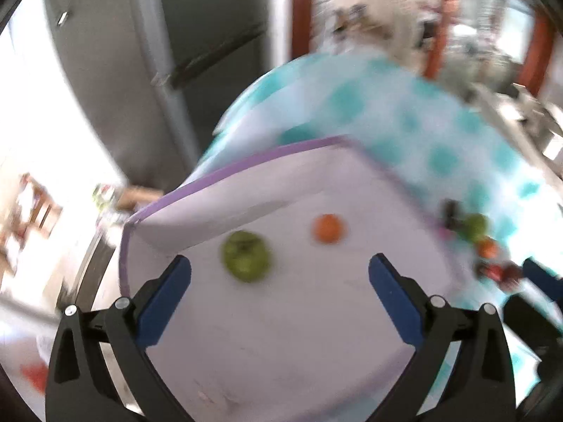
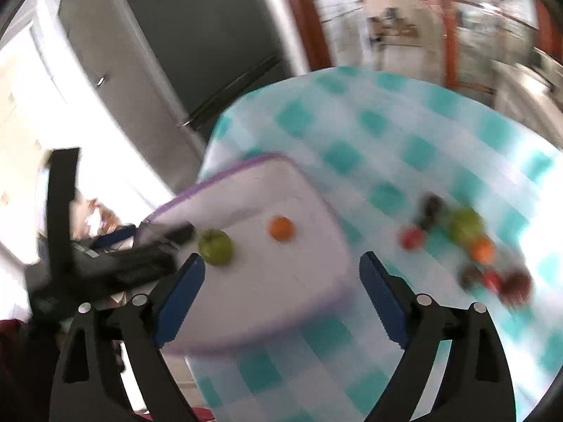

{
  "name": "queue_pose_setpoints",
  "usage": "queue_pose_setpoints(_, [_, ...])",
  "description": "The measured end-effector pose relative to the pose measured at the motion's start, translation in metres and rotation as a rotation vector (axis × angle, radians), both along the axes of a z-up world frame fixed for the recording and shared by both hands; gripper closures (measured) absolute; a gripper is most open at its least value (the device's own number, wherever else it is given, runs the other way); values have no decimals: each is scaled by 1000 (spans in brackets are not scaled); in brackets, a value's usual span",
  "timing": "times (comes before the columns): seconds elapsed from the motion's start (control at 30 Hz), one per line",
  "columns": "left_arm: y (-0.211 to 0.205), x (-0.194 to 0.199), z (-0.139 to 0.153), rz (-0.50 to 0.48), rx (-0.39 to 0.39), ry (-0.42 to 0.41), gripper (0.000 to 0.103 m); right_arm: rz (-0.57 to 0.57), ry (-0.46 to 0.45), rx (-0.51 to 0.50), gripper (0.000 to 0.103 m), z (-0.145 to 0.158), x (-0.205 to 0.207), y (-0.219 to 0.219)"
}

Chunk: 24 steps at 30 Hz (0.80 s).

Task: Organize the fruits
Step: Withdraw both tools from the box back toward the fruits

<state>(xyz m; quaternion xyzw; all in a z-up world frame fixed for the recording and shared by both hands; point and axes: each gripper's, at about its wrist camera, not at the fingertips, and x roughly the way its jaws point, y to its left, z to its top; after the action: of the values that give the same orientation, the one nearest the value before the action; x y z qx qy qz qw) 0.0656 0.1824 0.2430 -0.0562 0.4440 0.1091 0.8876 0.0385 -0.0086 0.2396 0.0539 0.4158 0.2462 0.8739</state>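
A white tray with a purple rim [image 1: 246, 165] [image 2: 225, 179] lies on the teal-checked tablecloth [image 2: 387, 133]. In it sit a green fruit [image 1: 246, 256] [image 2: 215, 242] and a small orange fruit [image 1: 328, 228] [image 2: 280, 228]. My left gripper [image 1: 279, 274] hangs open above the tray with nothing between its blue pads. My right gripper [image 2: 281, 270] is open and empty over the tray's right edge. To the right lies a loose heap of fruit: a green one [image 2: 466, 224], an orange one [image 2: 482, 250], red ones [image 2: 411, 238] and dark ones [image 2: 433, 204]. Both views are motion-blurred.
A grey fridge [image 2: 169, 52] stands behind the table on the left. The left gripper's black body [image 2: 105, 263] shows at the left of the right wrist view. Wooden door frames [image 1: 440, 17] and cluttered shelves lie beyond the table.
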Motion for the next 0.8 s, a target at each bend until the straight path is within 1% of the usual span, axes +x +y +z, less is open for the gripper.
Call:
queue_pose_setpoints(0.03, [-18, -6, 7, -37, 4, -19, 2, -38, 7, -5, 16, 3, -14, -21])
queue_pose_setpoints(0.1, [-53, -34, 16, -132, -3, -49, 2, -133, 44, -30, 16, -6, -42, -64])
queue_pose_setpoints(0.13, [-79, -42, 20, -191, -17, -51, 2, -175, 65, -40, 16, -11, -51, -83])
queue_pose_setpoints(0.17, [-82, -51, 13, -232, -30, -44, 2, -229, 87, -46, 16, -17, -63, -105])
queue_pose_setpoints(0.23, [-120, -54, 1, -329, -43, -4, 2, -312, 119, -47, 16, -29, -79, -134])
queue_pose_setpoints(0.3, [-162, -47, -12, -446, -51, 42, 2, -395, 156, -53, 16, -46, -85, -162])
queue_pose_setpoints(0.37, [-190, -35, -34, -513, -60, 70, 2, -465, 188, -74, 16, -62, -89, -178])
queue_pose_setpoints(0.4, [-198, -25, -49, -533, -66, 82, 2, -491, 199, -92, 16, -70, -88, -185])
queue_pose_setpoints(0.5, [-225, 3, -91, -575, -74, 118, 2, -547, 200, -165, 16, -100, -64, -194])
queue_pose_setpoints(0.53, [-231, 15, -103, -578, -59, 124, 2, -570, 200, -199, 16, -108, -53, -202])
queue_pose_setpoints(0.6, [-240, 40, -130, -570, -34, 132, 2, -589, 180, -223, 16, -122, -28, -207])
queue_pose_setpoints(0.7, [-249, 70, -156, -593, -4, 134, 2, -580, 136, -264, 16, -134, 18, -207])
queue_pose_setpoints(0.73, [-252, 78, -165, -600, 1, 134, 5, -566, 111, -294, 17, -138, 37, -204])
queue_pose_setpoints(0.8, [-246, 93, -180, -577, 0, 139, 6, -547, 84, -347, 17, -142, 57, -200])
